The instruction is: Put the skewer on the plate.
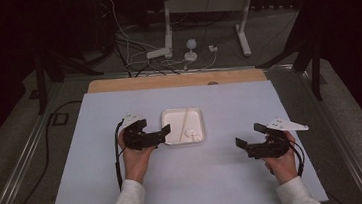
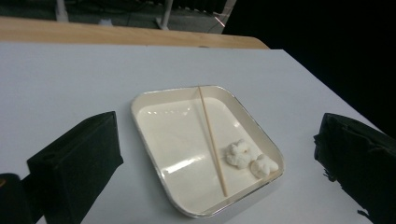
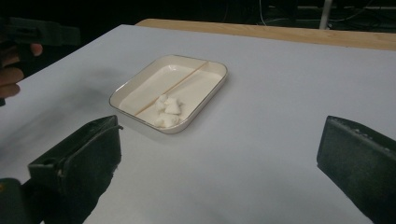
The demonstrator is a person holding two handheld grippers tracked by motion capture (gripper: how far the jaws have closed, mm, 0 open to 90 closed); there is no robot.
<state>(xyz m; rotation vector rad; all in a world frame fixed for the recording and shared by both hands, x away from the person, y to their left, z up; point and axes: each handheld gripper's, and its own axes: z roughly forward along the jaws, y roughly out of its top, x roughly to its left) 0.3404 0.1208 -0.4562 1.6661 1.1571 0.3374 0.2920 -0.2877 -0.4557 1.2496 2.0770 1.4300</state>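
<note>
A cream-white tray (image 1: 169, 133) (image 2: 154, 105) (image 3: 135, 91) lies at the table's middle. In it rest a thin wooden stick (image 1: 185, 123) (image 2: 211, 137) (image 3: 175, 84) and small white cotton lumps (image 1: 191, 132) (image 2: 247, 156) (image 3: 167, 109) near its right front corner. My left gripper (image 1: 158, 133) (image 2: 215, 168) hovers open at the tray's left edge, with its jaws wide on either side of the tray in its own view. My right gripper (image 1: 246, 136) (image 3: 219, 172) hangs open to the tray's right, well apart from it, holding nothing.
The pale grey table top (image 1: 186, 177) ends at a wooden strip (image 1: 177, 80) along the far edge. Beyond lie cables and a white stand's base (image 1: 164, 51) on the floor. A hand and the left gripper (image 3: 28, 35) appear at the upper left of the right gripper view.
</note>
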